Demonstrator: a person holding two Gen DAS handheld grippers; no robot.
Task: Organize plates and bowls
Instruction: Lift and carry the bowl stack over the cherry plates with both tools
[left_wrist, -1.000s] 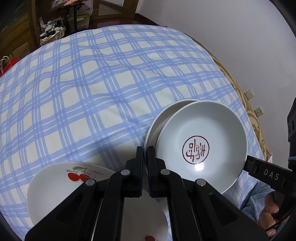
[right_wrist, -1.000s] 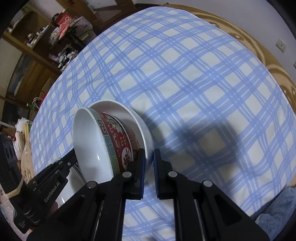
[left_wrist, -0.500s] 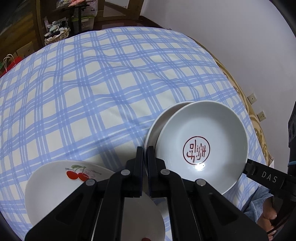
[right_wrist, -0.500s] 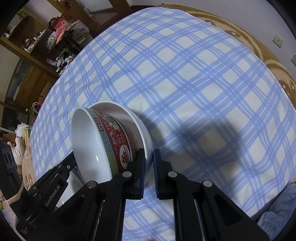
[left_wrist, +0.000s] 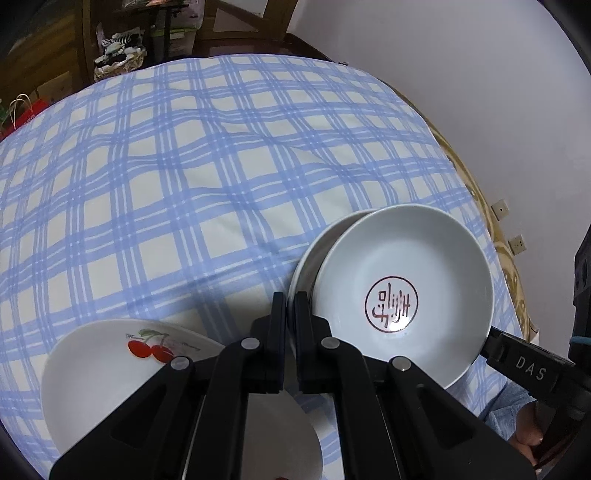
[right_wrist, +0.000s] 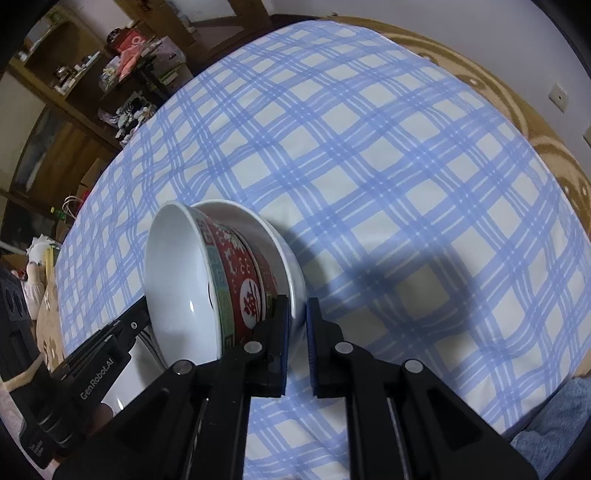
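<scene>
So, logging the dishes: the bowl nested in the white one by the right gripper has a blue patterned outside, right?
Not blue. The nested bowl has a red patterned outside, as the right wrist view shows. It does sit inside the white bowl by the right gripper.

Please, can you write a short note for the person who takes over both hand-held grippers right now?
Left hand-held gripper: shut, apparently on the rim of the outer white bowl.
Right hand-held gripper: shut on the opposite rim of that bowl.
The red-patterned bowl sits nested inside it.
The cherry plate lies apart on the checked tablecloth.
Done: the two bowls are stacked.
Left: probably set the stack down and deal with the cherry plate. I cannot tell whether the stack is lifted.
</scene>
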